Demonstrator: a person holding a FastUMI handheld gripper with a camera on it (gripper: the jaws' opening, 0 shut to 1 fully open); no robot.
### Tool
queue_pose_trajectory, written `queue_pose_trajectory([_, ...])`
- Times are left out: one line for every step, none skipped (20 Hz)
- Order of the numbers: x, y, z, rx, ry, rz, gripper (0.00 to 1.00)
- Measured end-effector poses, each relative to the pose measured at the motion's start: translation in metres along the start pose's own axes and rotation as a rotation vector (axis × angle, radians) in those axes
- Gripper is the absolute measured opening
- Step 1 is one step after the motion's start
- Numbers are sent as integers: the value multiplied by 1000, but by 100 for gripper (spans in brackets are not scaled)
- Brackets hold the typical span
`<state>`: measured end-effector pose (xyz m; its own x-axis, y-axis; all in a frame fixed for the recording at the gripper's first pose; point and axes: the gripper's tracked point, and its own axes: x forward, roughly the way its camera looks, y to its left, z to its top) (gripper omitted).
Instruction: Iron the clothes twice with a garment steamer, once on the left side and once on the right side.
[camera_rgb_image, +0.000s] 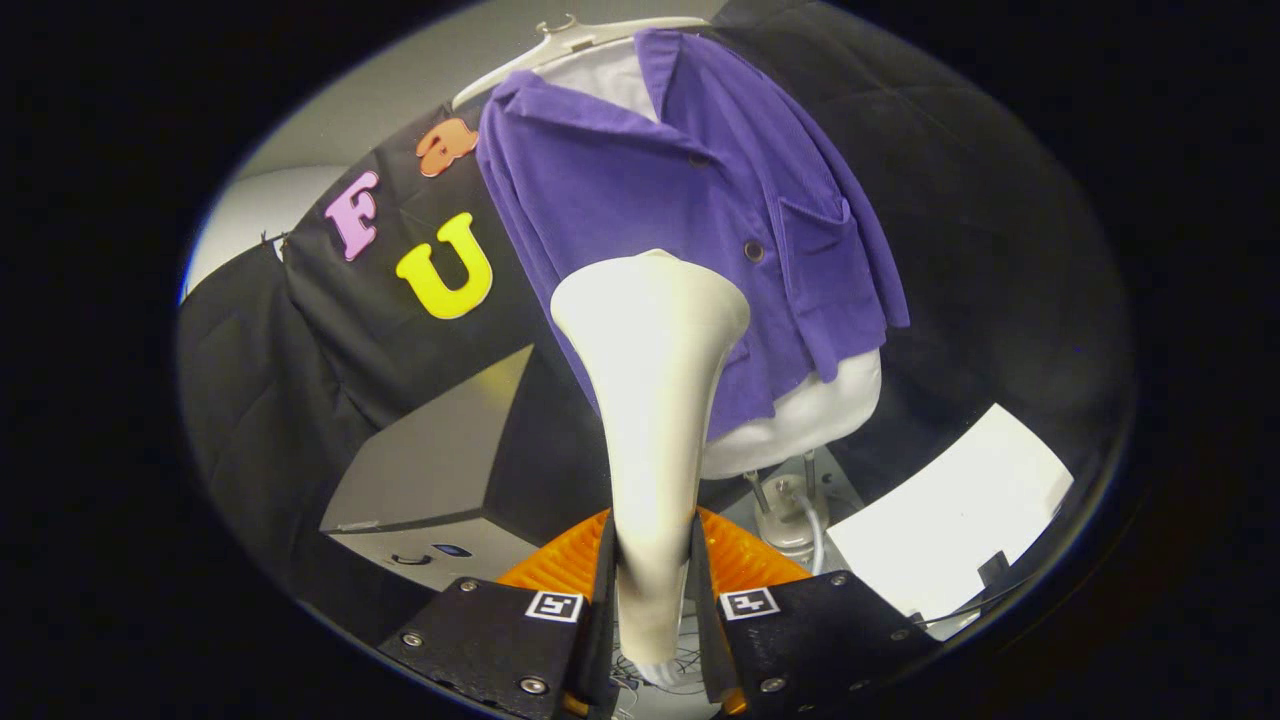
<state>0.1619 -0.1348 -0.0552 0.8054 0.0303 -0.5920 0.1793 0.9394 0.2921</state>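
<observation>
Bottom centre, the hand-held gripper (652, 590) pinches the garment steamer (650, 400) by its handle, both fingers pressed on it, head raised toward the purple shirt (680, 230) hanging on a hanger (560, 45) at upper centre; looks like a pass about to start, needing the head closed onto the fabric

steamer (650, 400) hides shirt's (640, 190) lower front
</observation>
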Motion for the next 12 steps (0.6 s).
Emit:
queue_pose_trajectory([-12, 6, 15, -17, -35, 5, 36])
queue_pose_trajectory([-22, 12, 28, -33, -67, 8, 36])
queue_pose_trajectory([-31, 18, 43, -48, -99, 11, 35])
queue_pose_trajectory([-39, 23, 60, -60, -134, 12, 36])
queue_pose_trajectory([-44, 27, 74, -69, -164, 10, 35])
queue_pose_trajectory([-48, 30, 88, -80, -191, 8, 35])
queue_pose_trajectory([-51, 32, 101, -86, -218, 7, 35])
queue_pose_trajectory([-55, 34, 114, -88, -242, 7, 35])
queue_pose_trajectory([-58, 35, 127, -82, -264, 10, 35])
queue_pose_trajectory([-61, 38, 141, -67, -289, 16, 35])
queue_pose_trajectory([-63, 40, 155, -57, -316, 21, 35])
queue_pose_trajectory([-65, 39, 168, -53, -343, 17, 35])
